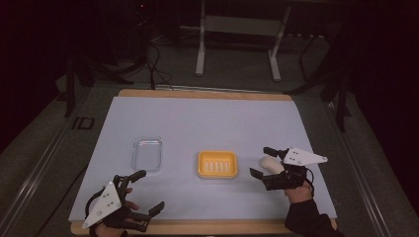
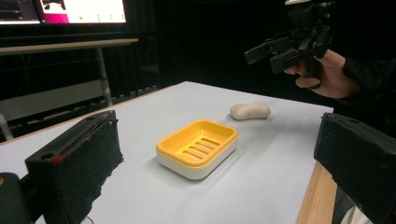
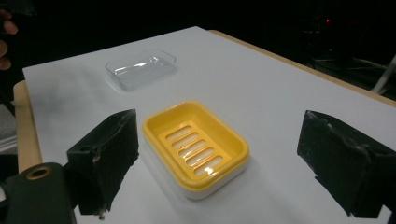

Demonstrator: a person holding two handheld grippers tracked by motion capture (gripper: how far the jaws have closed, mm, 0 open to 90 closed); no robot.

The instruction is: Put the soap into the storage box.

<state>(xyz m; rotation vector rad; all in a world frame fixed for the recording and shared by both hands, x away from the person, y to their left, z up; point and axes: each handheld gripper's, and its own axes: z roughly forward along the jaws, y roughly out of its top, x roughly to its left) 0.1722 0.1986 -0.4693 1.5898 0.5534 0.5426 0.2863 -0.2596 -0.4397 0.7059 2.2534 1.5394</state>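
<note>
Three things lie on the counter, and the yellow soap dish serves as the landmark among them. It sits open side up, its slotted tray showing, so it seems ready to take something. The bar of soap lies just to the right of the dish, apart from it. A clear lid rests to the left of the dish, a little farther off, probably set aside to keep the dish open.

The right tool is held above the counter right of the dish, its jaws spread wide with the soap showing between them from above; the left gripper view puts it well over the bar, not touching. That suits a reach down for the soap. The left tool waits at the near edge, left of the dish, jaws spread and empty, likely kept clear.
</note>
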